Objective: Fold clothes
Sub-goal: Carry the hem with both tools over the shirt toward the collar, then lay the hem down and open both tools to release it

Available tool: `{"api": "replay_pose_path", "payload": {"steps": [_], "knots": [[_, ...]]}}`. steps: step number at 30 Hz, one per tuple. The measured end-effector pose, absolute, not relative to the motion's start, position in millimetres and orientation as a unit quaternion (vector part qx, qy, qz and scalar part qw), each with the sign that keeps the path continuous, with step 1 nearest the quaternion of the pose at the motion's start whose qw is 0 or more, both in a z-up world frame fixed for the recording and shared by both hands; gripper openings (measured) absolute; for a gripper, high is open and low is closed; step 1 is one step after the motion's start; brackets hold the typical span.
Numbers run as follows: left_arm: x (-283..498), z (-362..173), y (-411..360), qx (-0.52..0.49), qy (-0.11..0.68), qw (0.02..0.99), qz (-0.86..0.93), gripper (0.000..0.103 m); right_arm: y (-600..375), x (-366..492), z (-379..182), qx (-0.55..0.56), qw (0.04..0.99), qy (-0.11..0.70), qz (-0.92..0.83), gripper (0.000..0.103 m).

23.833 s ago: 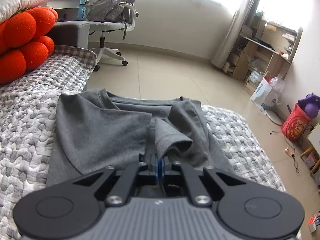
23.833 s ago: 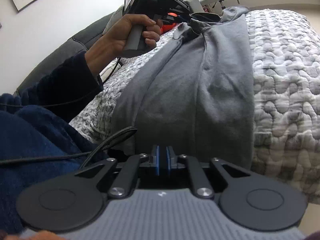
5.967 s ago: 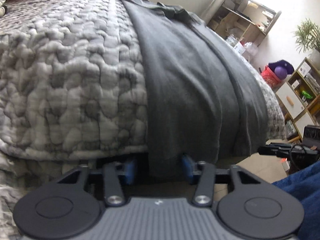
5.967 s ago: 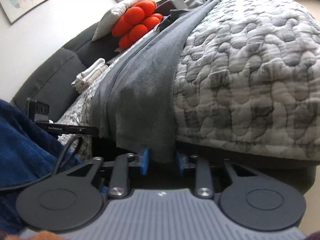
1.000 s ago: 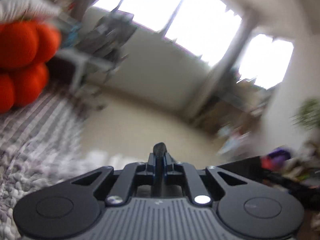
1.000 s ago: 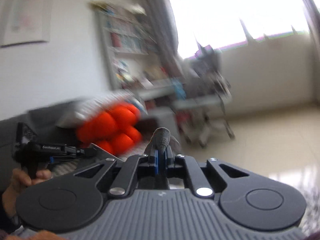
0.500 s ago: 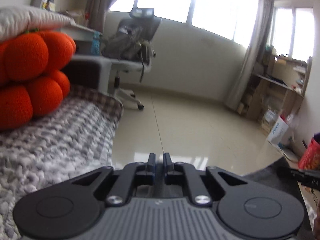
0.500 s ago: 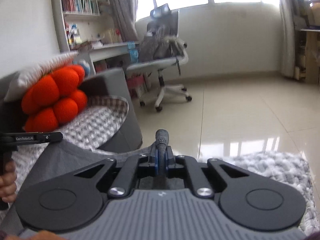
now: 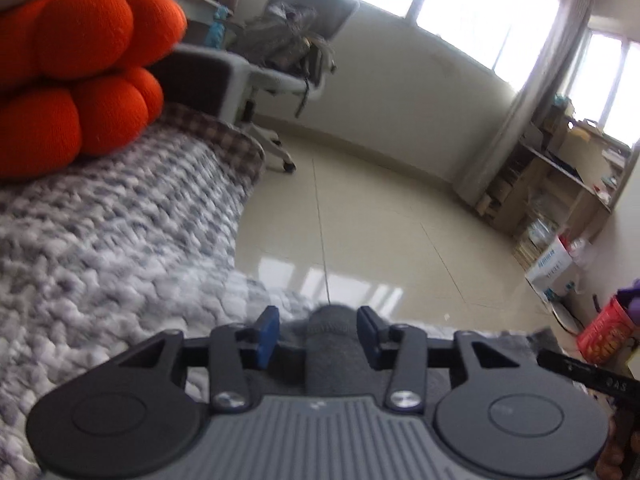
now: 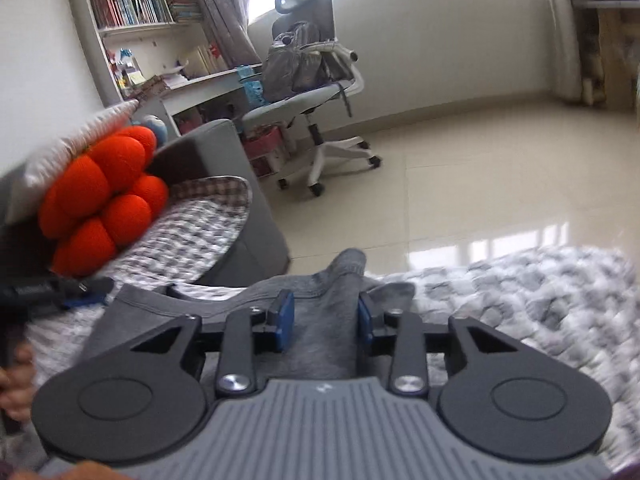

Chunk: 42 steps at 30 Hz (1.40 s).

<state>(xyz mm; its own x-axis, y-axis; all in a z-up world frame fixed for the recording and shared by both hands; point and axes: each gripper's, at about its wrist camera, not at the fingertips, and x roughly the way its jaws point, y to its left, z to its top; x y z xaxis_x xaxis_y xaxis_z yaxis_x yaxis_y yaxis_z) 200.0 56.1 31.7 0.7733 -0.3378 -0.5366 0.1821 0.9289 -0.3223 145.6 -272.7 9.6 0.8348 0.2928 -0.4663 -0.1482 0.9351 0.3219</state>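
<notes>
The grey shirt lies on the grey-white quilt, its folded edge toward the foot of the bed. A ridge of the shirt stands between the blue pads of my left gripper. Its jaws are opening, with gaps on both sides of the cloth. My right gripper also has its jaws opening, and a peak of shirt fabric sits loose between its pads. At the left edge of the right wrist view a hand holds the other gripper.
An orange pumpkin cushion and a pillow sit at the bed's head end. Beyond the quilt's edge is shiny tiled floor. An office chair with a backpack, a bookshelf desk, wooden shelves and a red basket stand further off.
Both grippers were shut on shirt fabric and held higher; now both have dropped toward the quilt and their jaws have parted, leaving the cloth loose between the pads.
</notes>
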Motion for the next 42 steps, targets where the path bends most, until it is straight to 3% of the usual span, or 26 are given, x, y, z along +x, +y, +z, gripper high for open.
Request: {"api": "replay_pose_path", "payload": {"steps": [2,4,5,6,8,11,17,20,23,26,34,35,36,37,38,42], "knots": [[198,29,49,-0.117,0.309,0.932,-0.151,0.059,-264,145,12,0.115,0.951,0.260,0.122,0.037],[197,26,41,-0.102,0.303,0.934,-0.160,0.059,-259,142,12,0.096,0.953,0.259,0.127,0.034],[197,24,36,-0.088,0.299,0.936,-0.163,0.054,-257,142,13,0.089,0.953,0.260,0.128,0.024],[197,23,31,-0.074,0.295,0.938,-0.166,0.038,-255,142,13,0.082,0.954,0.260,0.125,0.010],[200,18,26,-0.054,0.306,0.936,-0.165,0.022,-256,144,13,0.078,0.955,0.262,0.118,0.009],[201,18,29,-0.064,0.304,0.935,-0.173,0.012,-260,144,12,0.090,0.953,0.263,0.118,0.008],[196,23,39,-0.095,0.283,0.939,-0.172,0.006,-258,143,17,0.085,0.959,0.242,0.123,0.006],[187,38,49,-0.121,0.228,0.948,-0.187,0.006,-257,139,26,0.081,0.966,0.210,0.128,0.005],[205,34,48,-0.114,0.251,0.945,-0.178,0.007,-261,141,32,0.101,0.969,0.196,0.114,0.005],[229,10,37,-0.093,0.317,0.932,-0.153,0.007,-263,162,13,0.112,0.958,0.249,0.086,0.006],[222,14,37,-0.085,0.295,0.943,-0.132,0.015,-274,162,6,0.141,0.953,0.256,0.078,0.015],[220,16,40,-0.089,0.288,0.946,-0.122,0.021,-276,160,7,0.144,0.954,0.254,0.075,0.020],[220,19,44,-0.090,0.286,0.948,-0.109,0.039,-277,155,10,0.140,0.958,0.243,0.063,0.024],[220,23,48,-0.091,0.284,0.950,-0.096,0.047,-279,150,13,0.135,0.962,0.233,0.052,0.026],[217,27,55,-0.096,0.279,0.952,-0.085,0.051,-280,144,17,0.130,0.965,0.223,0.042,0.028],[185,51,82,-0.146,0.263,0.949,-0.095,0.051,-292,114,25,0.141,0.966,0.210,0.051,0.032]]}}
